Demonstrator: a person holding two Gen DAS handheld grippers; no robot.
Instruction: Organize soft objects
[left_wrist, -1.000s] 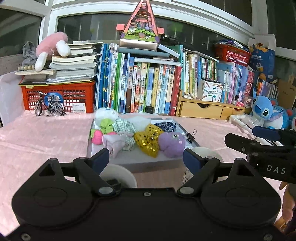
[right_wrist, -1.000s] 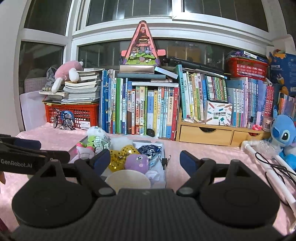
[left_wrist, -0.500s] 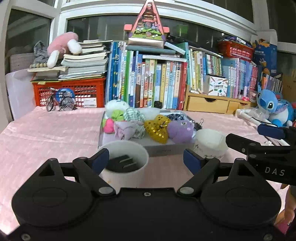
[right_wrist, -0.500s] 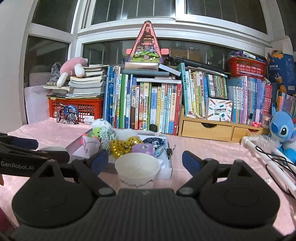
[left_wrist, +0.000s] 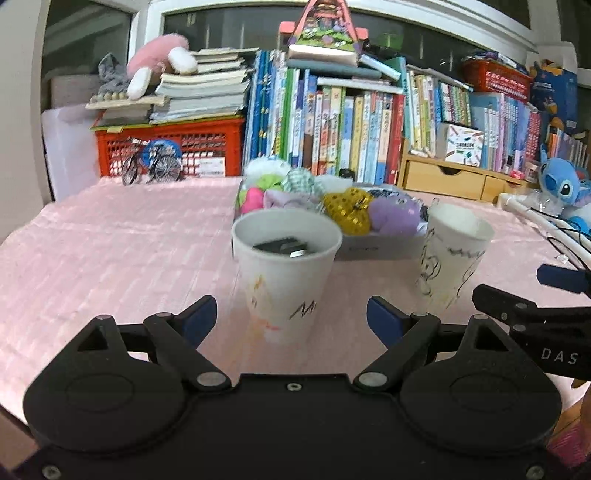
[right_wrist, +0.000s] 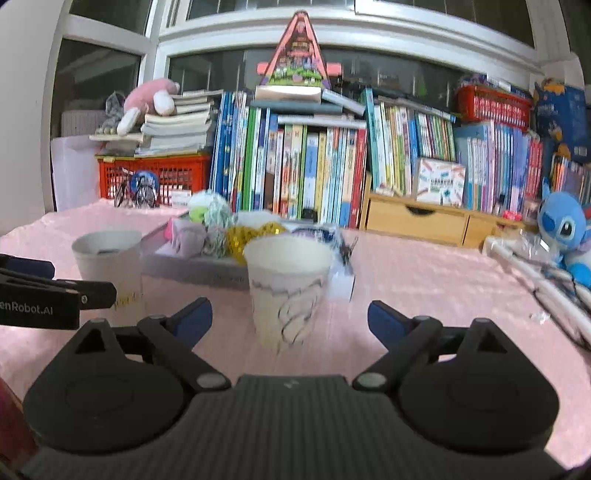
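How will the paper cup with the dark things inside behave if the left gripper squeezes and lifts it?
The paper cup looks thin-walled, so it would probably buckle under a hard squeeze. It tapers to a narrow base and likely tips easily. The dark objects inside may add a little weight and could shift.

Dark flat objects inside the white paper cup (left_wrist: 284, 273) are unidentifiable; the grey tray's (left_wrist: 380, 246) front is partly hidden behind it.

Your left gripper (left_wrist: 291, 319) points forward and slightly down, its blue-tipped jaws spread wide with nothing pressed between the pads. Your right gripper (right_wrist: 290, 317) sits level beside it, tilted the same way, jaws opening wider, pads touching nothing.
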